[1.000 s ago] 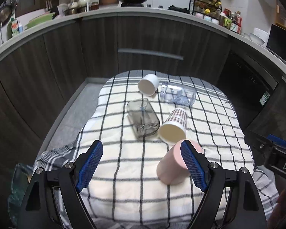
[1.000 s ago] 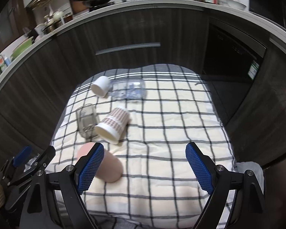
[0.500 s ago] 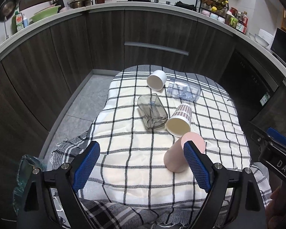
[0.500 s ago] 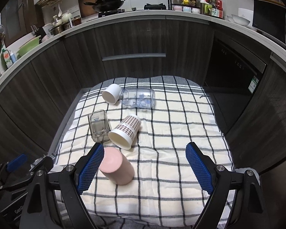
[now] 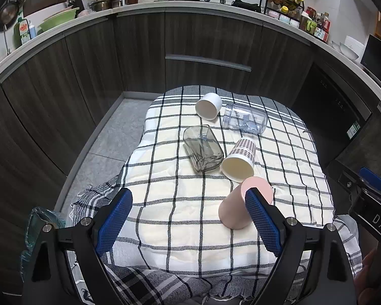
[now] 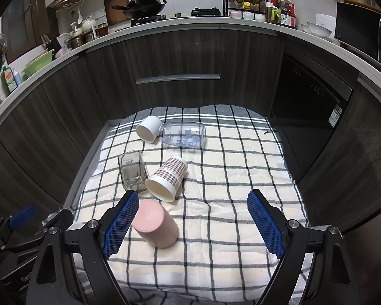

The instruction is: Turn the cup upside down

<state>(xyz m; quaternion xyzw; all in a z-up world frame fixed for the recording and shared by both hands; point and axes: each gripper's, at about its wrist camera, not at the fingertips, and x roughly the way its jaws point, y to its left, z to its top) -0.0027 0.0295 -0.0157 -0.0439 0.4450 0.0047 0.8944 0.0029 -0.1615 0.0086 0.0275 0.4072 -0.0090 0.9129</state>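
Note:
Several cups lie on a checked cloth (image 5: 180, 203). A pink cup (image 5: 237, 211) stands upside down, tilted, nearest me; it also shows in the right wrist view (image 6: 156, 226). A plaid paper cup (image 5: 240, 160) (image 6: 166, 179), a grey square glass (image 5: 203, 150) (image 6: 132, 172), a white cup (image 5: 208, 106) (image 6: 148, 128) and a clear printed glass (image 5: 245, 121) (image 6: 184, 134) lie on their sides. My left gripper (image 5: 188, 219) is open and empty, its right finger beside the pink cup. My right gripper (image 6: 193, 225) is open and empty above the cloth's near part.
Dark curved cabinets (image 5: 203, 40) ring the cloth-covered table. The worktop (image 6: 216, 21) carries a wok, pots and a spice rack. A grey floor strip (image 5: 99, 152) lies left of the table. The other gripper shows at the right edge (image 5: 368, 203) and lower left (image 6: 25, 239).
Both grippers have pulled back and up from the table, so the cups look smaller and farther. The pink cup is now clear of both grippers. The jaws stayed open.

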